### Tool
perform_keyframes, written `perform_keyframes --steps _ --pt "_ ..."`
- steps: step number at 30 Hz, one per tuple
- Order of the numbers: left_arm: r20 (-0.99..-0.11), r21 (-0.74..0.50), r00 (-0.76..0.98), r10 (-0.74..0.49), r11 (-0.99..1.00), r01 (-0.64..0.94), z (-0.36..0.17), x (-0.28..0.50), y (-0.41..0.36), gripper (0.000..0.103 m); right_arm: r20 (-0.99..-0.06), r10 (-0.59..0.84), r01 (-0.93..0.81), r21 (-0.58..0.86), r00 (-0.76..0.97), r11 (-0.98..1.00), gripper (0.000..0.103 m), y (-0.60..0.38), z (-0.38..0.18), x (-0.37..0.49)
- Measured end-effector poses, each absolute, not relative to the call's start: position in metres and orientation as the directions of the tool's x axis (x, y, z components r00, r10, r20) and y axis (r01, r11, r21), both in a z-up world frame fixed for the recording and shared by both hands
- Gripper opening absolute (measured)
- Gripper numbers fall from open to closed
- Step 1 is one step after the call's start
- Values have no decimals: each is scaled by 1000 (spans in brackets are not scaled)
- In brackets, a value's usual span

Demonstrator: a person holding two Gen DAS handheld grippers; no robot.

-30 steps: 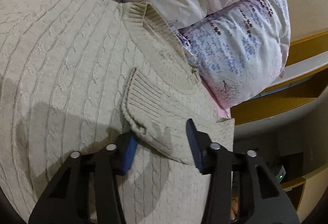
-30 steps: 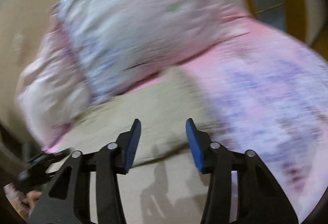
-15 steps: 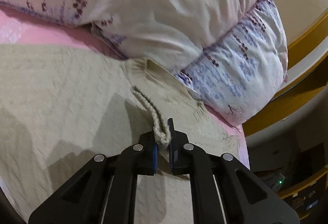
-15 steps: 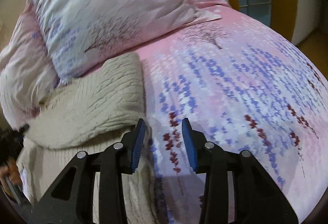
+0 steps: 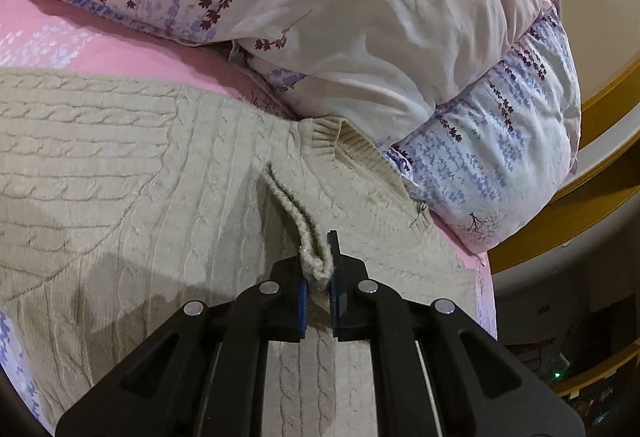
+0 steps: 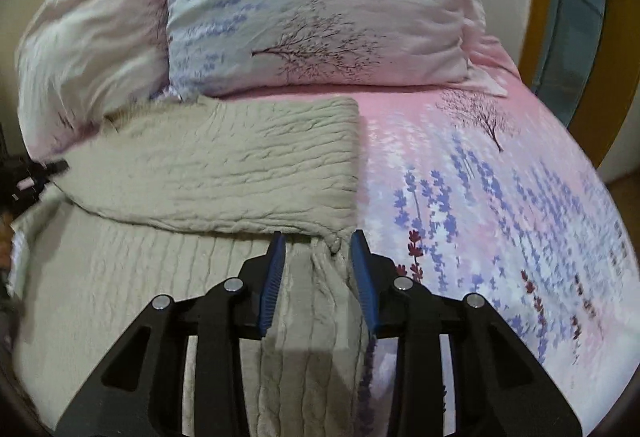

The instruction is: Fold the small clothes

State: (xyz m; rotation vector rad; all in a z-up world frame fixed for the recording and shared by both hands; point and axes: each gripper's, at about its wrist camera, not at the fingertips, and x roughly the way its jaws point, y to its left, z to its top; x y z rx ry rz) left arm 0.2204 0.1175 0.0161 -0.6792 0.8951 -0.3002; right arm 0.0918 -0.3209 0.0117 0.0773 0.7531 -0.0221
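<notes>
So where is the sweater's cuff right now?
In the left wrist view, the cuff is pinched in the left gripper, just below the collar.

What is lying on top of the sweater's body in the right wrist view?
A folded-over sleeve lies across the sweater. The knit beneath that sleeve is covered, so nothing more can be told there.

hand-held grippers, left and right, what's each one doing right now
Left hand-held gripper: shut on the sweater cuff.
Right hand-held gripper: jaws just closing around the sweater edge, not yet pinching it.
</notes>
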Motion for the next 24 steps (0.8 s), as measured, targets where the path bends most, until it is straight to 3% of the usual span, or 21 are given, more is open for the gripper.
perform_keyframes --steps 3,12,16,22,24 --pt "-619 -659 598 -509 751 -43 14 219 119 7 -692 -39 67 14 721 998 26 -319 10 98" --pt "-637 -625 590 -497 780 -17 18 220 117 7 -722 -44 61 -2 690 998 24 -322 2 102" --pt "-663 -597 575 -480 802 -19 15 219 114 7 -698 -66 72 -21 713 997 12 -320 1 103" --pt "-690 -565 561 -457 825 -24 7 214 114 7 -719 -40 130 70 694 989 12 -339 -4 102" --pt "-696 -561 557 -453 827 -27 4 216 114 7 -724 -66 135 37 687 990 22 -335 -4 102"
